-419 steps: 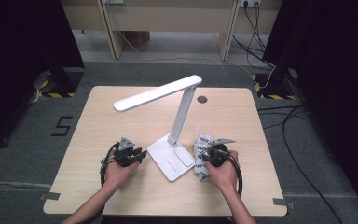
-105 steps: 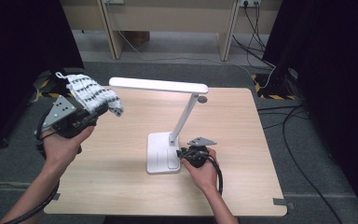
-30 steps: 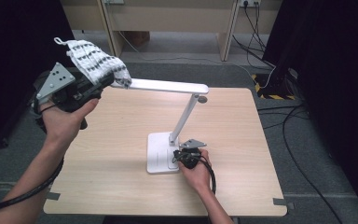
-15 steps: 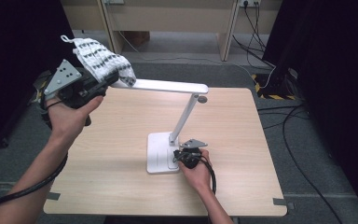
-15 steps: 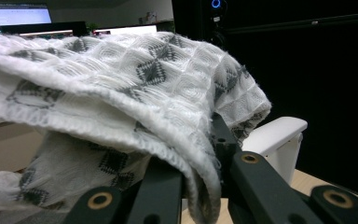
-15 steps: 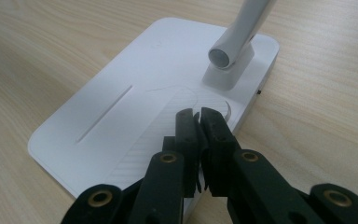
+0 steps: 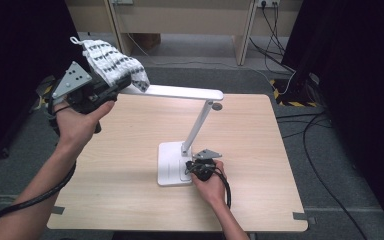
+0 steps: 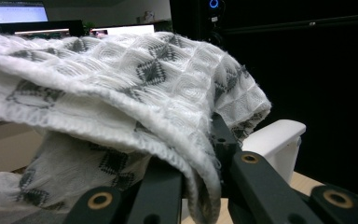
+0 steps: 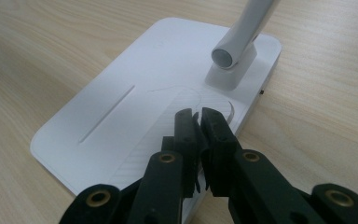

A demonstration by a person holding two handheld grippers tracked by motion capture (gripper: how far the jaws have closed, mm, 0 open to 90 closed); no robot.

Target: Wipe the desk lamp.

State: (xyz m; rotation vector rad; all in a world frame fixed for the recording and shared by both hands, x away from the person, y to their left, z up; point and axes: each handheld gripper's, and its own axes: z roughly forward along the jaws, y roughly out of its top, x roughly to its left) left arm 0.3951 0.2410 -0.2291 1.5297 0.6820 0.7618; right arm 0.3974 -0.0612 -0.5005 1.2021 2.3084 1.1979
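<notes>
Two grippers in play. Left gripper is up off the table at about 10 o'clock in the high view, held in the person's left hand, grey three-cornered plate on top. Its jaws are clamped on a white cloth with a grey check pattern; in the left gripper view the cloth is pinched between the two black jaws, bunched and draped over them, with folds hanging down both sides. The cloth sits at the free end of the lamp head, over and just beside it; contact between cloth and head cannot be confirmed. The white end of the lamp head shows just past the cloth at 3 o'clock in the left gripper view.

Right gripper is low, at the centre of the table, in the person's right hand. Its jaws are all but closed, with only a thin slit between them and nothing held. In the right gripper view the tips rest on or just over the white lamp base, at the ring marking near the foot of the lamp stem. Stem socket sits at 1 o'clock from the tips, a thin slot in the base at 10 o'clock.

Lamp stands upright on the table, stem leaning, head level and pointing toward 9 o'clock. Cable trails from the left gripper along the forearm.
</notes>
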